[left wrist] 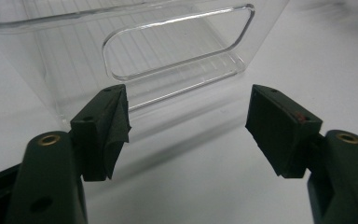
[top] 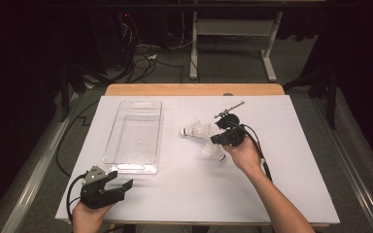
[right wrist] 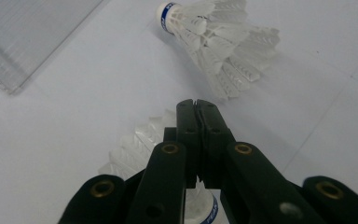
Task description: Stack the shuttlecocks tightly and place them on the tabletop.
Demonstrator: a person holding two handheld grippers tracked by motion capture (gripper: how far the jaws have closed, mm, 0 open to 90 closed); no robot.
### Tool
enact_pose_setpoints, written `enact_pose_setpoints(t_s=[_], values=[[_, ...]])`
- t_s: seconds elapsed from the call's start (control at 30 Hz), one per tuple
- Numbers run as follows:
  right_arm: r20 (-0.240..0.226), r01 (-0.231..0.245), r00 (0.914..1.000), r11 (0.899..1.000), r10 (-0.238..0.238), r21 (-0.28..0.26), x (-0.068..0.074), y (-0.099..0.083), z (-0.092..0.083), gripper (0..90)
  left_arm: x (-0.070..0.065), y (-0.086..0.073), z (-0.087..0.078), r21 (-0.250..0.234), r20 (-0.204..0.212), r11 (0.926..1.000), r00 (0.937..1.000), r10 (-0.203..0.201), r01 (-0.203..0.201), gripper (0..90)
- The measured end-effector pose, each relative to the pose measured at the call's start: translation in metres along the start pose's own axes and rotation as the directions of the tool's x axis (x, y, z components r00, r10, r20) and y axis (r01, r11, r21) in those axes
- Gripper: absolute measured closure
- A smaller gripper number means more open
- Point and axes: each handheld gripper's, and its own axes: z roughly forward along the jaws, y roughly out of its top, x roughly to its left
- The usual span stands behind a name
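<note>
A wooden table (top: 194, 90) stands in the middle of a dark room, most of its top covered by a white sheet (top: 184, 194). Beyond its far edge, a white metal desk frame (top: 233, 29) stands on a grey carpeted floor (top: 223, 63). Left of that frame, a tangle of black cables (top: 143, 58) lies on the floor. Black curtains (top: 24, 58) hang on both sides of the table. Light falls from above onto the tabletop.
</note>
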Motion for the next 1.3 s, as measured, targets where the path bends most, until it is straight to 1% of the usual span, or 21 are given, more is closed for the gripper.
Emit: enact_pose_setpoints(t_s=[0.2, 0.4, 0.43, 0.47, 0.7, 0.93, 0.97, 1.07, 1.3], values=[[-0.017, 0.007, 0.9998, 1.0, -0.007, -0.006, 0.009, 0.006, 0.006, 89.3, 0.0, 0.0, 0.0, -0.002, -0.001, 1.0, 1.0, 0.001, -0.001, 30.9], [-0.034, 0.026, 0.9991, 0.999, -0.027, -0.018, 0.019, 0.014, 0.012, 89.3, 0.0, 0.0, 0.0, -0.007, -0.001, 1.0, 1.0, 0.003, -0.003, 30.9], [-0.035, 0.021, 0.9992, 1.0, -0.021, -0.015, 0.021, 0.014, 0.013, 89.3, 0.0, 0.0, 0.0, -0.006, 0.0, 1.0, 1.0, 0.004, -0.004, 31.0], [-0.037, 0.031, 0.9988, 0.999, -0.032, -0.019, 0.022, 0.016, 0.014, 89.3, 0.0, 0.0, 0.0, -0.007, 0.0, 1.0, 1.0, 0.004, -0.004, 30.9], [-0.05, 0.042, 0.9978, 0.999, -0.044, -0.028, 0.032, 0.024, 0.021, 89.3, 0.001, 0.0, -0.001, -0.008, 0.001, 1.0, 1.0, 0.003, -0.003, 30.9], [-0.064, 0.061, 0.996, 0.998, -0.063, -0.026, 0.039, 0.029, 0.03, 89.2, 0.001, 0.001, 0.0, -0.01, 0.001, 0.9999, 1.0, -0.001, 0.001, 30.9], [-0.067, 0.057, 0.9961, 0.998, -0.058, -0.023, 0.041, 0.029, 0.031, 89.2, 0.001, 0.001, 0.0, -0.01, 0.0, 1.0, 1.0, 0.0, 0.0, 30.9], [-0.073, 0.069, 0.9948, 0.997, -0.071, -0.024, 0.043, 0.03, 0.035, 89.2, 0.0, 0.001, -0.001, -0.009, 0.001, 0.9999, 1.0, 0.005, -0.005, 30.9], [-0.08, 0.069, 0.9943, 0.997, -0.071, -0.023, 0.046, 0.03, 0.041, 89.0, 0.0, 0.001, -0.001, -0.004, 0.002, 1.0, 1.0, 0.009, -0.009, 31.0]])
